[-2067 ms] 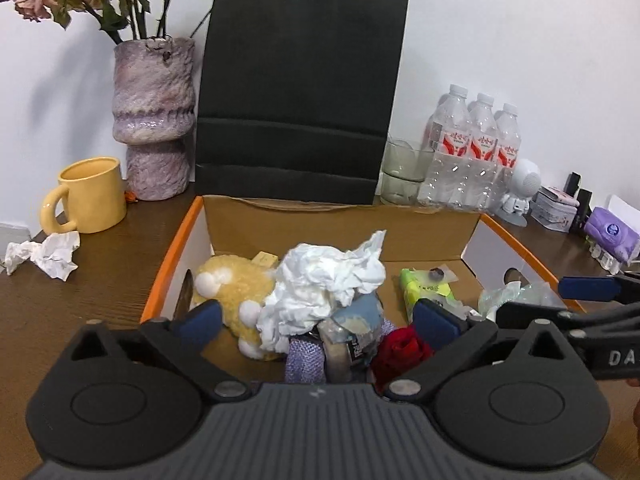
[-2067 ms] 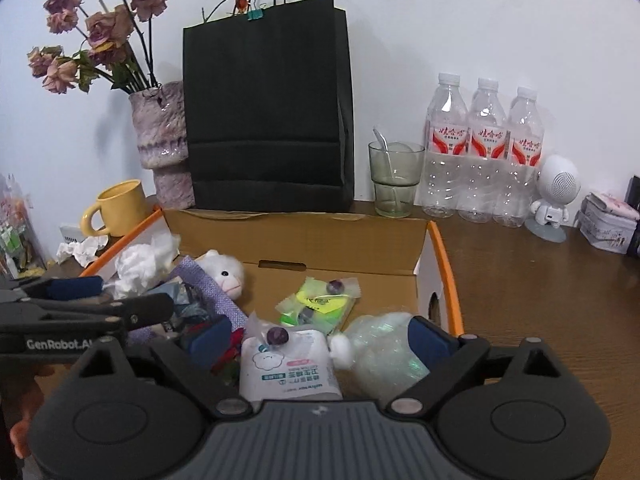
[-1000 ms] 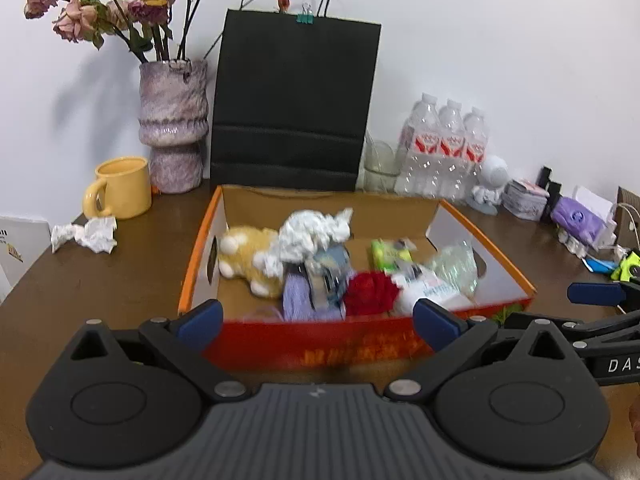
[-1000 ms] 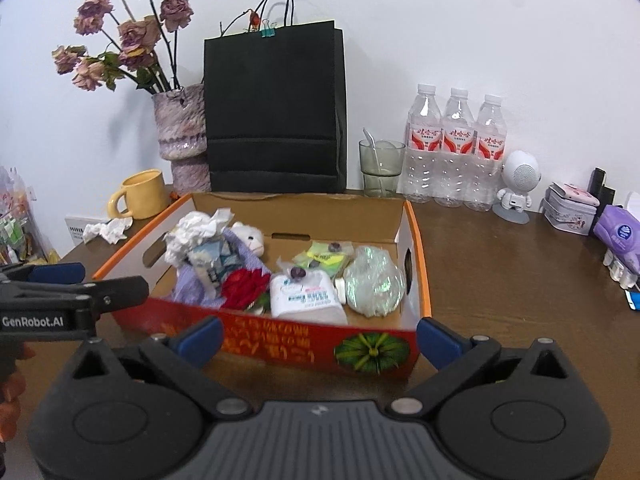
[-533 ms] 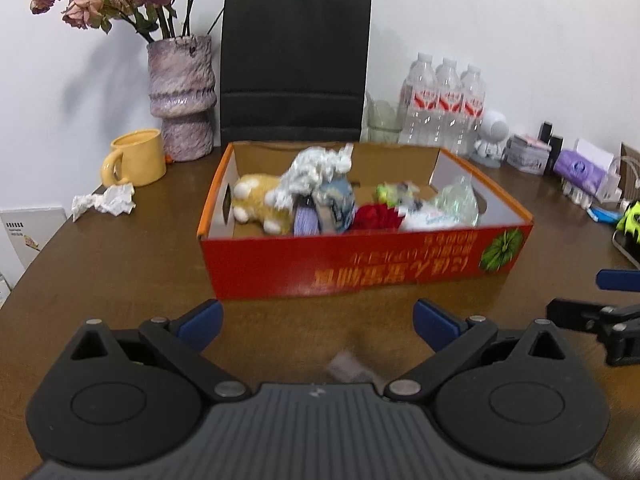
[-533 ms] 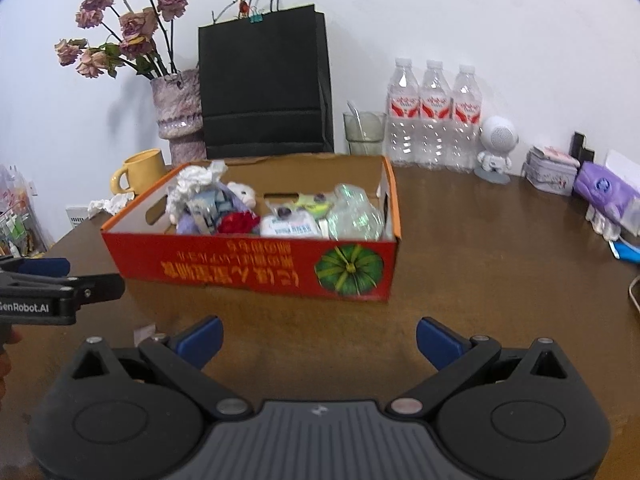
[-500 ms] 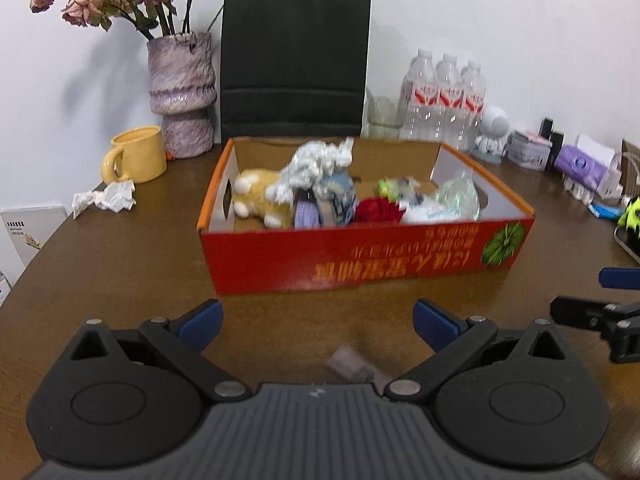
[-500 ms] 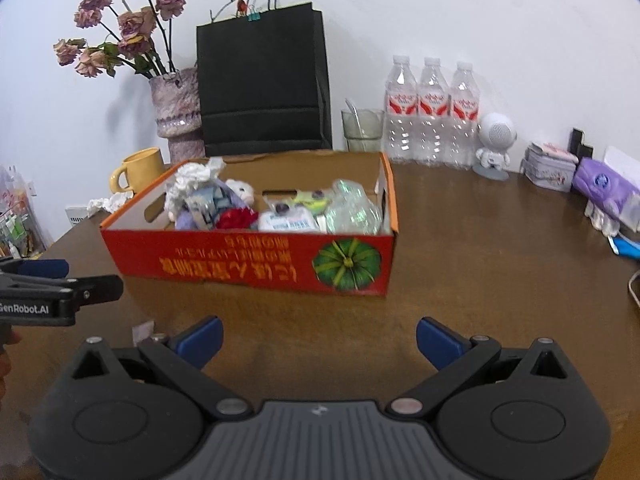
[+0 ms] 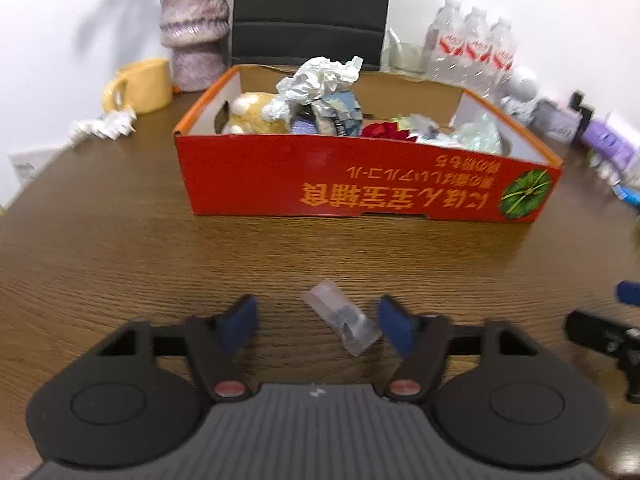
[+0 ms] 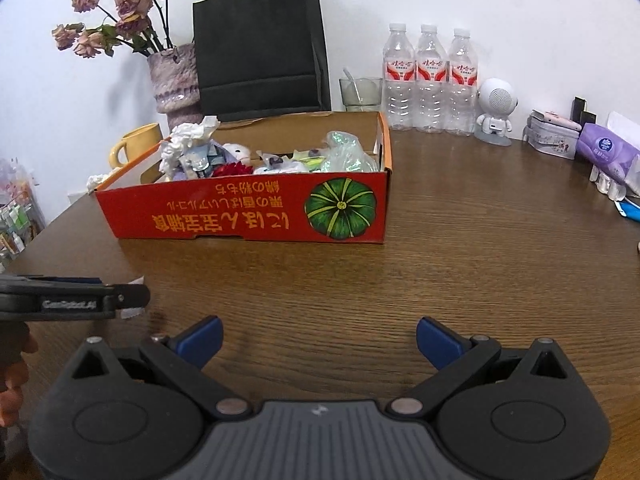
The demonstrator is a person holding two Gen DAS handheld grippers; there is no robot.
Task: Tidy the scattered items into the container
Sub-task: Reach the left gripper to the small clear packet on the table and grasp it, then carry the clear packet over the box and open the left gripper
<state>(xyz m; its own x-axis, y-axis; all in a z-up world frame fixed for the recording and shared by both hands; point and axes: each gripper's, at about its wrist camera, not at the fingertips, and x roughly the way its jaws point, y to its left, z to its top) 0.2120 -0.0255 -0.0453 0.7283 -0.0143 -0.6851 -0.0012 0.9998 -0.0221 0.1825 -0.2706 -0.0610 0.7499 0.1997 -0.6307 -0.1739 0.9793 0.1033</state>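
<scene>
The red cardboard box (image 9: 360, 176) stands mid-table, filled with crumpled white paper (image 9: 320, 80), a plush toy, a red flower and packets. A small clear packet (image 9: 342, 322) lies on the wood in front of it. My left gripper (image 9: 316, 322) is low over the table with that packet between its blue pads; its jaws are closing and the left pad still stands off the packet. In the right wrist view the box (image 10: 240, 212) is ahead to the left. My right gripper (image 10: 318, 340) hangs open over bare wood, holding nothing.
A crumpled tissue (image 9: 104, 128) and a yellow mug (image 9: 140, 84) sit left of the box. Behind it are a vase (image 10: 176, 80), a black paper bag (image 10: 260, 48), a glass and water bottles (image 10: 430, 80). A purple tissue pack (image 10: 608, 152) and small items line the right edge.
Both grippers have drawn back from the box and sunk toward the table. The left jaws have narrowed around the clear packet, which now lies between them.
</scene>
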